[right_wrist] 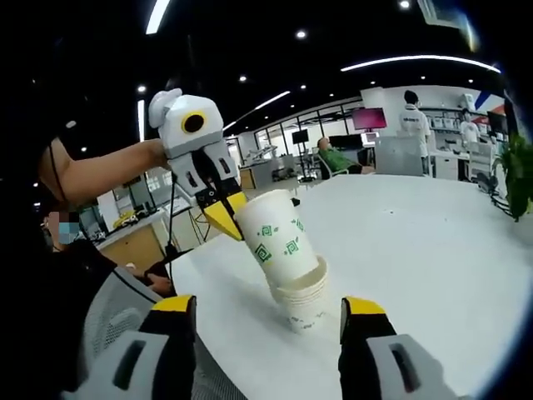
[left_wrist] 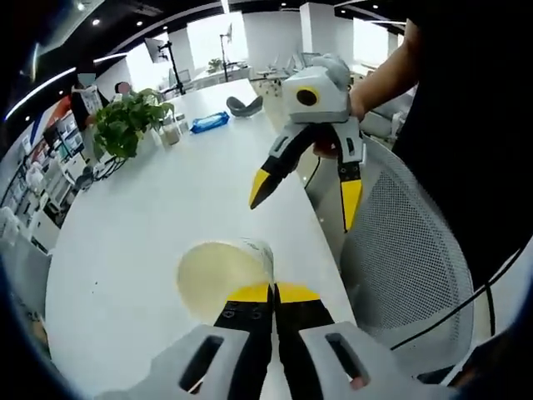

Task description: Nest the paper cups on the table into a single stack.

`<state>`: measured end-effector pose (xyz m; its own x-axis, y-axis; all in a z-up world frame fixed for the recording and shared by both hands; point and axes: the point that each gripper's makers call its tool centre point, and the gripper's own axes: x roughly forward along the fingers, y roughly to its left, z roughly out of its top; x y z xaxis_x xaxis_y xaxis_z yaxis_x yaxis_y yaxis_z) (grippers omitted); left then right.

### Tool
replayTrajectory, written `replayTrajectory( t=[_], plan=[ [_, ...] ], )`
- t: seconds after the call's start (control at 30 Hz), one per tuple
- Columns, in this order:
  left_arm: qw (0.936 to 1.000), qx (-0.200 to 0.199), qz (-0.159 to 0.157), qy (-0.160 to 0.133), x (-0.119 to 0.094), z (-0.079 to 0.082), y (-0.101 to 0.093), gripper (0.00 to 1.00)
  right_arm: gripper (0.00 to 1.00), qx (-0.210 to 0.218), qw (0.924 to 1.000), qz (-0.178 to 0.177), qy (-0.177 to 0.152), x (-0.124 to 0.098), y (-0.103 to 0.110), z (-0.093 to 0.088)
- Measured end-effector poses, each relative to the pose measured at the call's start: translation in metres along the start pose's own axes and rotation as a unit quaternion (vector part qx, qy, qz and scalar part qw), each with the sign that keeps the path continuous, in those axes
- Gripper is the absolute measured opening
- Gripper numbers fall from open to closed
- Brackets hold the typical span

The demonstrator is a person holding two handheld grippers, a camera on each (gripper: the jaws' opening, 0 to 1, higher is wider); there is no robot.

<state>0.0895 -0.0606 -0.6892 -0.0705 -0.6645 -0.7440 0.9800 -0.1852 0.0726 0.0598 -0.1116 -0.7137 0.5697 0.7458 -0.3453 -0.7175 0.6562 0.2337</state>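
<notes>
A white paper cup with green marks (right_wrist: 279, 237) leans to the left, its base sunk into a short stack of cups (right_wrist: 304, 304) that stands on the white table (right_wrist: 425, 242). My left gripper (right_wrist: 226, 218) is shut on this cup's rim. From the left gripper view I look down into the cup's pale inside (left_wrist: 218, 275), with the jaws of the left gripper (left_wrist: 271, 293) closed on its near rim. My right gripper (right_wrist: 268, 315) stands open in front of the stack, touching nothing. It hangs open above the table edge, the right gripper (left_wrist: 305, 196).
A grey mesh chair (left_wrist: 408, 250) sits against the table edge beside the person. At the table's far end are a potted plant (left_wrist: 125, 121), a blue packet (left_wrist: 210, 122) and a dark object (left_wrist: 244, 106). People stand in the office behind (right_wrist: 412, 121).
</notes>
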Motion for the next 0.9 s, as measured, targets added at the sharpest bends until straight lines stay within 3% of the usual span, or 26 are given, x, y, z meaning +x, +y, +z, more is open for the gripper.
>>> replayTrajectory(
  t=[0.47, 0.9],
  plan=[
    [0.9979, 0.033, -0.001, 0.056, 0.013, -0.017, 0.002, 0.00, 0.70, 0.010, 0.9999, -0.013, -0.002, -0.005, -0.006, -0.005],
    [0.9952, 0.057, -0.005, 0.080, 0.022, -0.021, 0.004, 0.00, 0.69, 0.016, 0.9998, -0.015, -0.001, -0.005, -0.006, -0.008]
  ],
)
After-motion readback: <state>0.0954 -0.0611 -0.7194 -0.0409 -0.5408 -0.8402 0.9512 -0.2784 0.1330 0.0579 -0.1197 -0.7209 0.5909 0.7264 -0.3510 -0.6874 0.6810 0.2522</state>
